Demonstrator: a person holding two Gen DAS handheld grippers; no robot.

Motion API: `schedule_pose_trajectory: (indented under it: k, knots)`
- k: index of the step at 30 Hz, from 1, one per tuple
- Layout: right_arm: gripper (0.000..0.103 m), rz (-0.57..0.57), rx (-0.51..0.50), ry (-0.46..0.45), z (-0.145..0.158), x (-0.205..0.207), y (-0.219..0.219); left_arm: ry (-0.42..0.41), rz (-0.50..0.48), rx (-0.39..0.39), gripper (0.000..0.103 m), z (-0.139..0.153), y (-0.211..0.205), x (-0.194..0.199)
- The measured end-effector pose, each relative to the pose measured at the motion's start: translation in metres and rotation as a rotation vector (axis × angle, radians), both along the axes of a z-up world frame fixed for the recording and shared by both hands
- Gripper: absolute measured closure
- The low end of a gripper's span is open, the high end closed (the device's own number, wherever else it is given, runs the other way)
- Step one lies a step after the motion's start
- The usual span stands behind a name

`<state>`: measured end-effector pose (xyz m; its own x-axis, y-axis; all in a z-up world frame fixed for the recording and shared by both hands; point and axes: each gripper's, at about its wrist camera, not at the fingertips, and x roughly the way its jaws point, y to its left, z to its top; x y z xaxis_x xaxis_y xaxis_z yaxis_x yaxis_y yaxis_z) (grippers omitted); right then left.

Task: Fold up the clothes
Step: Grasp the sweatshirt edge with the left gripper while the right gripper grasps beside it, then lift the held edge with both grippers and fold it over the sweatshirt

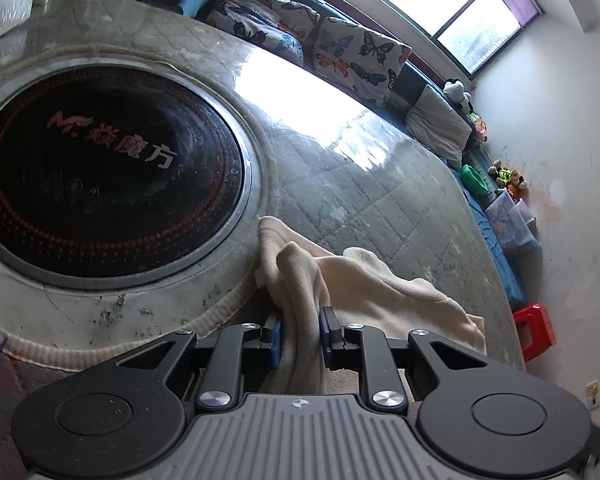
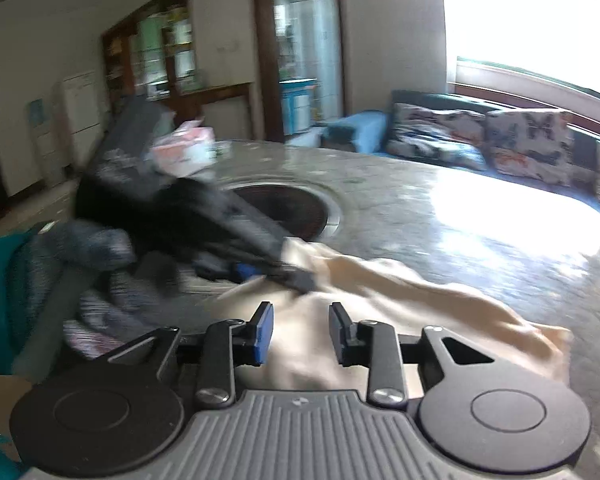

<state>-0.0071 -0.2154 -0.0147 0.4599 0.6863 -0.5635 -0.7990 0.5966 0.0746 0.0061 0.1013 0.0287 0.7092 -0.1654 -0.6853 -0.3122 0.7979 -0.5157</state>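
A cream cloth garment [image 1: 364,280] lies crumpled on the round glass-topped table [image 1: 360,184], right of the black cooktop. My left gripper [image 1: 300,332] is shut on a bunched fold of the cream garment near the table's front edge. In the right wrist view the same garment [image 2: 400,292] spreads out to the right, and the left gripper [image 2: 288,276] shows as a blurred dark shape gripping its left end. My right gripper [image 2: 300,332] is open just above the garment, with cloth below and between its blue pads [image 2: 265,332], not pinched.
A black round cooktop [image 1: 108,176] is set in the table's middle. A tissue box [image 2: 184,148] stands at the far side. A sofa with butterfly cushions [image 1: 340,44] runs behind the table. A red stool [image 1: 536,332] stands on the floor to the right.
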Motion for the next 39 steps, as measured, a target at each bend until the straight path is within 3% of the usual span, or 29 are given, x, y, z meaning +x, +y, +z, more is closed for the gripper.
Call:
schedule_pose_trajectory:
  k: [9, 15, 18, 21, 27, 39]
  knots:
    - [0.059, -0.339, -0.005, 0.051, -0.018, 0.070, -0.064, -0.009, -0.016, 0.055, 0.082, 0.001, -0.004, 0.003]
    - [0.057, -0.477, 0.003, 0.119, -0.041, 0.099, -0.092, -0.006, -0.022, 0.075, 0.082, 0.001, -0.003, 0.006]
    - [0.056, -0.494, 0.048, 0.189, -0.053, 0.111, -0.101, -0.006, -0.026, 0.088, 0.082, 0.001, -0.004, 0.008]
    - [0.057, -0.487, 0.066, 0.192, -0.057, 0.114, -0.104, -0.005, -0.030, 0.101, 0.082, 0.001, -0.004, 0.010]
    - [0.089, -0.467, 0.083, 0.198, -0.058, 0.111, -0.098, -0.017, -0.044, 0.135, 0.084, 0.005, -0.008, 0.012]
    - [0.093, -0.490, 0.175, 0.067, -0.007, 0.072, -0.120, -0.117, -0.146, 0.210, 0.088, 0.035, -0.040, 0.015]
